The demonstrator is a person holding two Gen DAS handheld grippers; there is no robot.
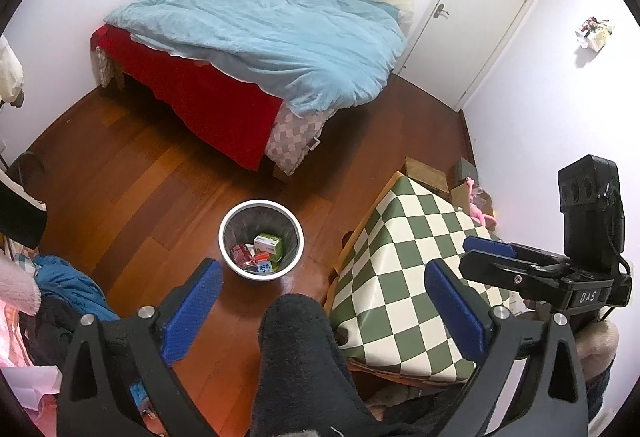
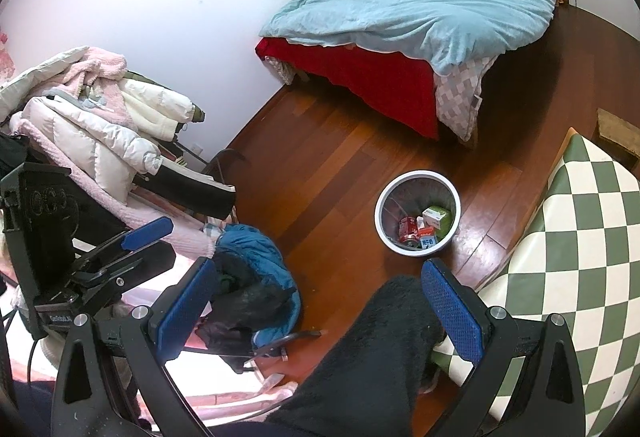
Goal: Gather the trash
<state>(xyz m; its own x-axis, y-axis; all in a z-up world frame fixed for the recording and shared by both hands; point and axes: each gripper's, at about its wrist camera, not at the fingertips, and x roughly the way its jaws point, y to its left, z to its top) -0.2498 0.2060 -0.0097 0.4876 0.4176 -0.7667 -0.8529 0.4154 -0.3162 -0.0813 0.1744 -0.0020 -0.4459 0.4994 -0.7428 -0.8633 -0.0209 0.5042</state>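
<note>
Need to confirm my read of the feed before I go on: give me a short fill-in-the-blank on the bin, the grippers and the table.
1. The trash bin stands on the ____ floor.
2. A red can lies ____ the bin.
3. The left gripper and the right gripper both stand ____, holding nothing.
4. The table wears a green-and-white ____ cloth.

Missing words: wooden; inside; open; checkered

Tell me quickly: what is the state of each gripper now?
Left gripper: jaws open, holding nothing.
Right gripper: jaws open, holding nothing.
</note>
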